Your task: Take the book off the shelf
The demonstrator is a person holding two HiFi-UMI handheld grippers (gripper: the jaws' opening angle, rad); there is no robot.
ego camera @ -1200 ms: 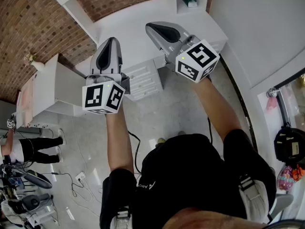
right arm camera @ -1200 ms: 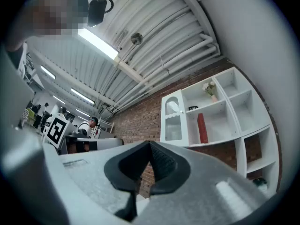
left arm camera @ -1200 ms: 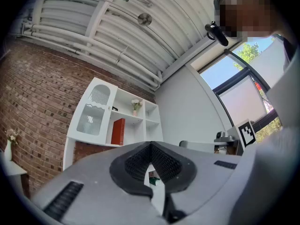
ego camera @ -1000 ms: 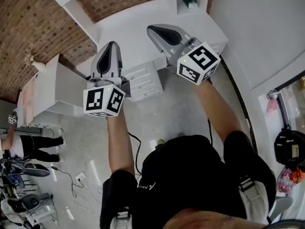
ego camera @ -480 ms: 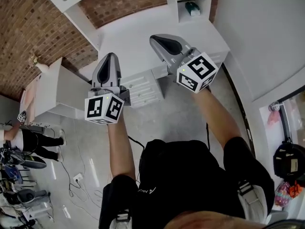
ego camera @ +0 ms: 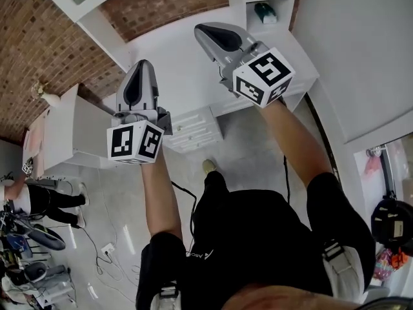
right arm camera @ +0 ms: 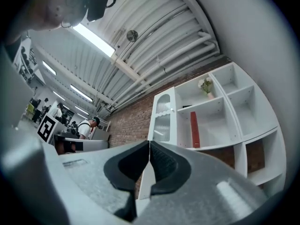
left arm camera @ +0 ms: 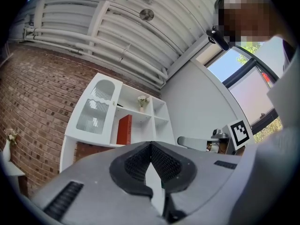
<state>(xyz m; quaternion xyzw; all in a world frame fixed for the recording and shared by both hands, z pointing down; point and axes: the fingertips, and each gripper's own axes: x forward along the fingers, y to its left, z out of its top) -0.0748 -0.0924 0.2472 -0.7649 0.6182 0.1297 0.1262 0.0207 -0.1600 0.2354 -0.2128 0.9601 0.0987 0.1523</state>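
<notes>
Entry one, left gripper view, read from the left edge: brick wall (left arm camera: 37, 93), then the white shelf unit (left arm camera: 69, 139) at upper centre-left of the frame. Its leftmost compartment is closed behind a ribbed glass door (left arm camera: 96, 108), and I cannot make out what is inside. The open compartment just right of that door holds the red book (left arm camera: 124, 129), upright, toward the compartment's left side. One shelf up stands a small vase of pale flowers (left arm camera: 142, 101). Low centre is my left gripper (left arm camera: 151, 146): jaws pressed together at the tips, nothing between the pads, well apart from the book. Entry two, head view: both my grippers are raised over a white counter (ego camera: 174, 50), the left one at centre-left of the frame and the right one at upper centre. A white drawer unit (ego camera: 193, 129) shows below and between them. A small cubby (ego camera: 282, 6) at the upper right contains one dark green object (ego camera: 263, 11) that I cannot identify. Entry three, right gripper view: my right gripper (right arm camera: 149, 146) is at low centre, jaws likewise closed on each other and pinching nothing. The shelf unit fills the right half, with the book upright in the open compartment right of the glass door and the flowers one shelf above.
</notes>
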